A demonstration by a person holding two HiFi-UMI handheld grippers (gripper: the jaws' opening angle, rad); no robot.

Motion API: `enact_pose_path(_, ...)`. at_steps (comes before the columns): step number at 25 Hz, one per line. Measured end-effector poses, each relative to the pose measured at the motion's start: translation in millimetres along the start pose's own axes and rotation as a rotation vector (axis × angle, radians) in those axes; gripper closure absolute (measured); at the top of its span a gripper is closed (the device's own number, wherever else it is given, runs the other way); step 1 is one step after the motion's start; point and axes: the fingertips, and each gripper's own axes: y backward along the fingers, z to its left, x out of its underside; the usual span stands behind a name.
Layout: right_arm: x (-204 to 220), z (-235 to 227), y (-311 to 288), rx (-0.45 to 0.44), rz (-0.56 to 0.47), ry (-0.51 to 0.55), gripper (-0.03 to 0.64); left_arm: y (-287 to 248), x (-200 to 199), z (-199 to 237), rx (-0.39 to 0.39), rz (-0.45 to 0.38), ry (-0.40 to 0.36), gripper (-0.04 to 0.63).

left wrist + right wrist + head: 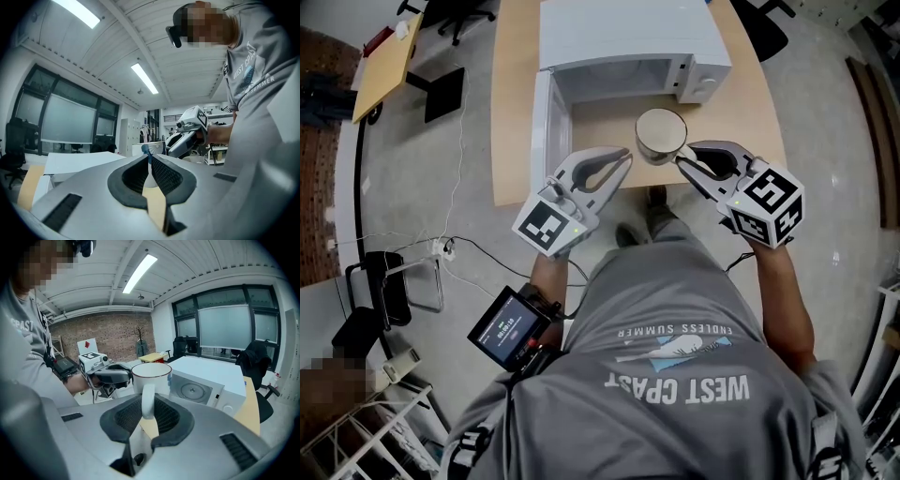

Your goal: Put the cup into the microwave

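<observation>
Gripping cup (660,134) handle: right gripper (679,161) fingers (before open microwave (628,37)) | left gripper (627,155) fingers clenched, empty

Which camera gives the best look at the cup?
The right gripper view: the cup sits close and centred, its handle clamped in the right gripper. The head view shows it from above; the left gripper view hardly shows it.

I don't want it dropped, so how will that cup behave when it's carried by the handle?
The cup looks rigid, maybe enamel, so it probably won't flex. The right gripper pinches only its handle, so the body hangs off-centre and may swing. Its glossy surface could slip.
</observation>
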Motion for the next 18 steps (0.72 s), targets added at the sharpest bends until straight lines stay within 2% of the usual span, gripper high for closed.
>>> enact_pose_path(10, 6.4, -2.7, -15.7, -0.021, 0.041, -0.017, 0.546, 1.6, 12.9, 5.1, -0.011, -0.024, 0.032, 0.572)
enact_pose_path(15, 4.2, -23.4, -37.1, -0.036, 0.057, -0.038, 0.546, -6.2, 22.2, 25.7, -0.018, -0.002, 0.055, 0.572)
enact_pose_path(18, 6.8, -51.1, -56.6, -0.042, 0.061, -0.057, 0.546, -21.0, 33.7, 47.6, -0.020, 0.017, 0.065, 0.572)
